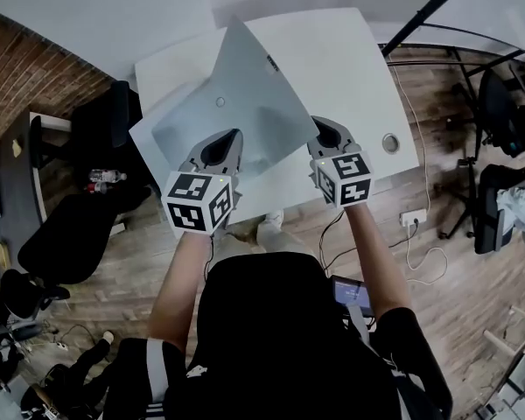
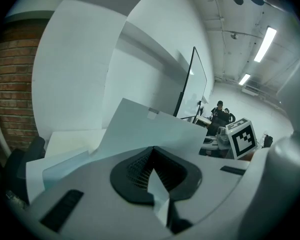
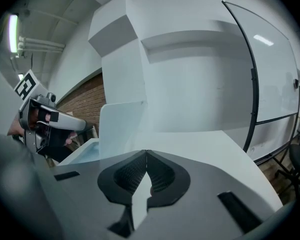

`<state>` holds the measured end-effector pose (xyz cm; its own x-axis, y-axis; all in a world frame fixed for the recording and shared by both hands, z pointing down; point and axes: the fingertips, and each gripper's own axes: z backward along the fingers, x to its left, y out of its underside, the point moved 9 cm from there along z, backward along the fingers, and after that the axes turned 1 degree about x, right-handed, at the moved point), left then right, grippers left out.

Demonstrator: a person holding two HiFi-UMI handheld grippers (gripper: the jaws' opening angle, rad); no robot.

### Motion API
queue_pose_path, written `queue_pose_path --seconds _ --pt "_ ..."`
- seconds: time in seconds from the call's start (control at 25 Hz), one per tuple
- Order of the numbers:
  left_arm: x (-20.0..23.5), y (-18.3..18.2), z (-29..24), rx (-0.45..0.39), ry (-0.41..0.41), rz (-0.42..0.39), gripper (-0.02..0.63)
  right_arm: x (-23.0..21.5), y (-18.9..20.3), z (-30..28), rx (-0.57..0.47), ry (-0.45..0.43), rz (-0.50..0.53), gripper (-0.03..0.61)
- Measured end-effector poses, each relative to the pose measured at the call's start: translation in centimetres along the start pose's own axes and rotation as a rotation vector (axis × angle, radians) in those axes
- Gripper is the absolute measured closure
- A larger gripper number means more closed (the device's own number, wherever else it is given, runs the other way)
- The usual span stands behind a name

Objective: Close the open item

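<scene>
A pale translucent plastic folder [image 1: 236, 103] lies open on the white table [image 1: 350, 59], its big flap raised and tilted toward me, a small snap button [image 1: 220, 101] on it. My left gripper [image 1: 223, 151] is shut on the flap's near left edge. My right gripper [image 1: 326, 136] is shut on its near right edge. In the left gripper view the thin sheet [image 2: 155, 129] runs out from between the closed jaws of the left gripper [image 2: 153, 151]. The right gripper view shows the same flap [image 3: 122, 126] standing up past the right gripper [image 3: 146, 154]. The folder's lower half is mostly hidden under the flap.
A round cable hole [image 1: 390, 142] sits near the table's right front corner. Black office chairs [image 1: 61, 234] stand on the wooden floor at left. Cables and a socket strip [image 1: 413, 219] lie at right. A brick wall [image 2: 15, 84] and a whiteboard [image 3: 270, 74] stand behind.
</scene>
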<state>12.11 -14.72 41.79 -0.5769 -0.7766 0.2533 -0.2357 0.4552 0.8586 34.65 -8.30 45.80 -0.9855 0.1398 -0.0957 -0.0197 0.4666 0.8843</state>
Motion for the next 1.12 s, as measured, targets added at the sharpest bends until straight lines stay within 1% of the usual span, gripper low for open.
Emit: queue_pose_path --seconds 0.48,0.72,1.12 --pt "1.5 1.3 3.5 -0.019 -0.077 0.04 0.601 4.0 -0.4 -1.5 0.014 -0.115 0.054 0.54" --pt "2.1 2.2 4.7 -0.024 -0.11 0.063 0.603 5.2 -0.3 -2.3 0.018 -0.17 0.064 0.54" --pt "4.2 3.7 8.1 -0.036 -0.201 0.117 0.601 7.4 -0.7 -3.8 0.021 -0.277 0.059 0.54"
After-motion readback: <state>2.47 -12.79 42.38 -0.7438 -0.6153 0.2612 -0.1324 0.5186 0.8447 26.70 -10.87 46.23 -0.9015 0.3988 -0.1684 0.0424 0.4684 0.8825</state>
